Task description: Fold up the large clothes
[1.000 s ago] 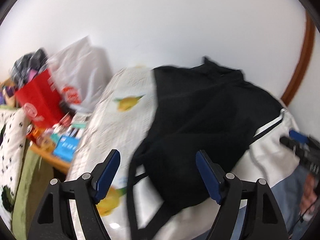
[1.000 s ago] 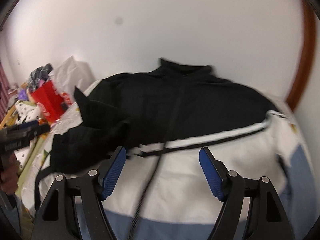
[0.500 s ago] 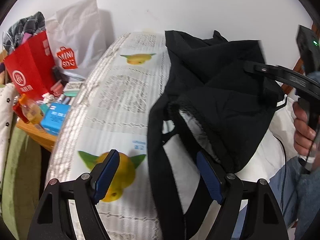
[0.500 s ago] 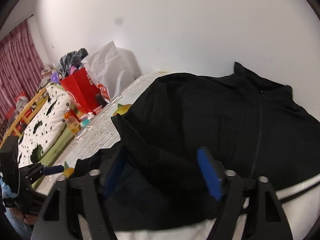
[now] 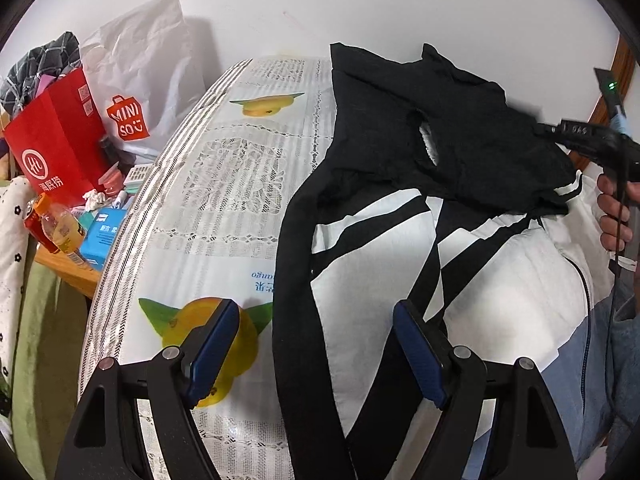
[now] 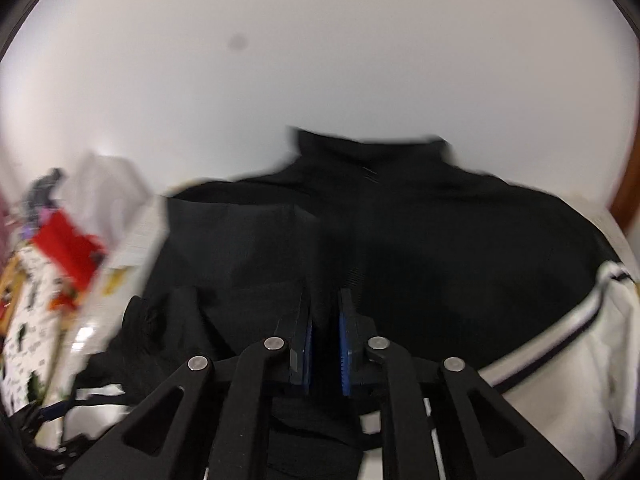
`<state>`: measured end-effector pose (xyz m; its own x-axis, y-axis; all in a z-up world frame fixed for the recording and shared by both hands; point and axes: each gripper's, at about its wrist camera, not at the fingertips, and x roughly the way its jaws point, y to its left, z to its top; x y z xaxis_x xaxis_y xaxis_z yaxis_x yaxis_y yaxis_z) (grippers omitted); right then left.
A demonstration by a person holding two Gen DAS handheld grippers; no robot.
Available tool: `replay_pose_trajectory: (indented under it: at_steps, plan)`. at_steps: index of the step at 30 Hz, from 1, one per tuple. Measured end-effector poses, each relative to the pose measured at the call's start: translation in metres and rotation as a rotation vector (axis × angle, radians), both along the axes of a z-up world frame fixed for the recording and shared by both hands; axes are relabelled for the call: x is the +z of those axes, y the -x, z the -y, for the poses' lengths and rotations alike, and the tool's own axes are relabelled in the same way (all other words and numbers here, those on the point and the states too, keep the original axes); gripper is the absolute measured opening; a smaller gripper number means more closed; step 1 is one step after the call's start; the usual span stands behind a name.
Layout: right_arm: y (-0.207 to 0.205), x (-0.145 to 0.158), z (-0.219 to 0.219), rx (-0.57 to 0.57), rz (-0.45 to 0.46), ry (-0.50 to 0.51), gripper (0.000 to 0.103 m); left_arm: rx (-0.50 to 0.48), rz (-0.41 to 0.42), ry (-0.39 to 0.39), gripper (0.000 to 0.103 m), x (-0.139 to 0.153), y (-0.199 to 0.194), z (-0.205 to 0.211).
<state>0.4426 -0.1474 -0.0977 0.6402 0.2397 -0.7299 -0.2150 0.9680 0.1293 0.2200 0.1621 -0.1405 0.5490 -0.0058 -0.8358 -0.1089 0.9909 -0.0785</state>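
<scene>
A large black, white and pale-blue zip jacket [image 5: 500, 280] lies spread on a mattress. Its black sleeve [image 5: 460, 152] is lifted and drawn to the right across the chest. My right gripper [image 5: 540, 128] has that sleeve at its tip. In the right wrist view the right gripper's [image 6: 324, 320] jaws are closing, nearly together, with black sleeve fabric pinched between the blue pads. My left gripper [image 5: 316, 344] is open just above the jacket's left side. A black band of the jacket runs between its fingers without touching them.
The mattress [image 5: 224, 200] has a mango print and is bare to the left of the jacket. Beyond its left edge are a red paper bag [image 5: 56, 148], a white shopping bag [image 5: 136, 80], a bottle [image 5: 60, 228] and a blue box [image 5: 100, 236]. A person's hand [image 5: 612, 216] holds the right gripper.
The right gripper's jaws went from wide to nearly shut on the black sleeve and carried it to the right over the jacket. The left gripper sank closer to the jacket's left side.
</scene>
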Motion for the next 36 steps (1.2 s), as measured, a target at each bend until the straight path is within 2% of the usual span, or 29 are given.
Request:
replay_pose_trajectory:
  at_steps: [2, 3, 5, 6, 7, 10, 12, 15, 18, 23, 29, 31, 33, 34, 36]
  plan:
    - [-0.004, -0.007, 0.002, -0.049, -0.016, 0.069, 0.016, 0.001, 0.004, -0.011, 0.078, 0.002, -0.001, 0.000]
    - [-0.003, -0.007, 0.001, -0.048, -0.013, 0.082, 0.020, 0.003, 0.007, -0.019, 0.078, 0.003, 0.000, 0.000]
    - [0.007, -0.002, -0.007, -0.019, 0.009, 0.089, 0.038, 0.014, 0.014, -0.040, 0.078, 0.006, 0.000, -0.001]
    - [0.013, 0.001, -0.013, 0.004, 0.016, 0.086, 0.054, 0.018, 0.019, -0.046, 0.078, 0.007, 0.001, -0.002]
    - [0.020, 0.002, -0.017, 0.031, 0.024, 0.080, 0.062, 0.021, 0.021, -0.049, 0.078, 0.008, 0.002, -0.003]
    - [0.044, 0.005, -0.056, 0.172, 0.023, 0.076, 0.066, 0.032, 0.021, -0.049, 0.078, 0.009, 0.006, -0.005]
    - [0.057, -0.002, -0.086, 0.278, -0.013, 0.068, 0.067, 0.031, 0.015, -0.044, 0.078, 0.008, 0.009, -0.006]
    - [0.064, -0.016, -0.121, 0.347, -0.065, 0.058, 0.067, 0.023, 0.014, -0.045, 0.078, 0.008, 0.012, -0.005]
    - [0.061, -0.029, -0.148, 0.369, -0.079, 0.087, 0.067, 0.026, 0.015, -0.033, 0.078, 0.009, 0.014, -0.007]
    - [0.058, -0.043, -0.160, 0.384, -0.140, 0.087, 0.067, 0.014, 0.024, -0.020, 0.078, 0.011, 0.012, -0.006]
    - [0.056, -0.058, -0.170, 0.375, -0.144, 0.104, 0.065, 0.008, 0.018, 0.000, 0.078, 0.011, 0.008, -0.001]
    - [0.054, -0.057, -0.170, 0.385, -0.144, 0.077, 0.042, 0.005, 0.014, 0.004, 0.078, 0.013, 0.008, 0.003]
    - [0.052, -0.054, -0.170, 0.391, -0.149, 0.064, 0.033, 0.003, 0.013, -0.006, 0.078, 0.015, 0.008, 0.006]
    - [0.052, -0.052, -0.169, 0.389, -0.147, 0.056, 0.022, 0.007, 0.014, -0.014, 0.078, 0.017, 0.008, 0.008]
    - [0.053, -0.044, -0.164, 0.386, -0.135, 0.045, 0.016, 0.018, 0.015, -0.023, 0.078, 0.021, 0.008, 0.009]
